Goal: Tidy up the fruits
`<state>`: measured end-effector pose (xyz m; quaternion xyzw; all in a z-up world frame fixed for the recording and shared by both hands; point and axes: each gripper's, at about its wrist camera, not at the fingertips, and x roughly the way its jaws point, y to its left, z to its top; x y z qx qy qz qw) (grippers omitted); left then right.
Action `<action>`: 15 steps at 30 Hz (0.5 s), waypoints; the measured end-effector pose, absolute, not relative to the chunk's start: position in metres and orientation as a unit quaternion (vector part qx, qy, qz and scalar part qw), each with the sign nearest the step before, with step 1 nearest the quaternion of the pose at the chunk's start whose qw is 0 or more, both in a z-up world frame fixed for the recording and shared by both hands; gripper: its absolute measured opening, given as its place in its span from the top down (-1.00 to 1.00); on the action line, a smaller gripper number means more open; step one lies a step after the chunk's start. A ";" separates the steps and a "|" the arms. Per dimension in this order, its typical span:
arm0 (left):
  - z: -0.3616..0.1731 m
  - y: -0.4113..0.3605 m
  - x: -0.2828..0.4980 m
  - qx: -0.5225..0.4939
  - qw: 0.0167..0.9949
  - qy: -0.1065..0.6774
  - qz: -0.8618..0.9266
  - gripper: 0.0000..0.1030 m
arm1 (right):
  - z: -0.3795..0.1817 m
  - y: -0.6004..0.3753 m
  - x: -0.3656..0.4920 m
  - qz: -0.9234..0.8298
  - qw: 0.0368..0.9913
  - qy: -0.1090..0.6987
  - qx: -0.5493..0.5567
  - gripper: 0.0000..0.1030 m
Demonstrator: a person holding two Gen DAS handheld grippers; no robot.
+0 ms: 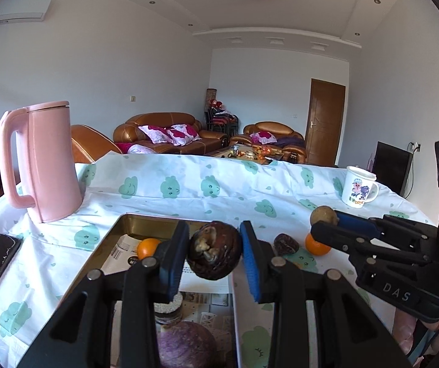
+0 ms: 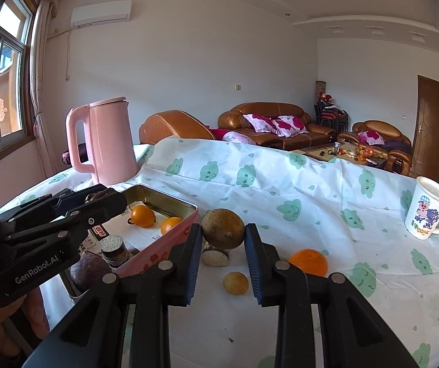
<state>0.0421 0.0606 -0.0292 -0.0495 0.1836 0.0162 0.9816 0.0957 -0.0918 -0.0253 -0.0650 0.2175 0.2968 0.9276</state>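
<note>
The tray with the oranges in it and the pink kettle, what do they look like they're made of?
Tray: probably thin tin-plated metal, given its shiny gold reflective inner walls, rolled rim and pink printed outside. Pink kettle: likely plastic or a coated shell, with a smooth matte, even pink surface and a moulded handle; which one cannot be told.

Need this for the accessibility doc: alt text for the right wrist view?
The right gripper holds a brownish round fruit above a cloud-print tablecloth. On the left, the left gripper hovers over a tin tray holding two oranges, beside a pink kettle.
</note>
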 end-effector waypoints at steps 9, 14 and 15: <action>-0.032 0.097 0.043 -0.064 0.976 0.203 0.048 0.31 | -0.025 -0.048 0.097 0.329 0.913 0.228 -0.084 0.41; -0.035 0.112 0.044 -0.069 0.972 0.215 0.060 0.31 | -0.029 -0.028 0.095 0.342 0.905 0.235 -0.099 0.41; -0.036 0.114 0.045 -0.071 0.971 0.218 0.062 0.31 | -0.031 -0.024 0.095 0.344 0.903 0.236 -0.103 0.41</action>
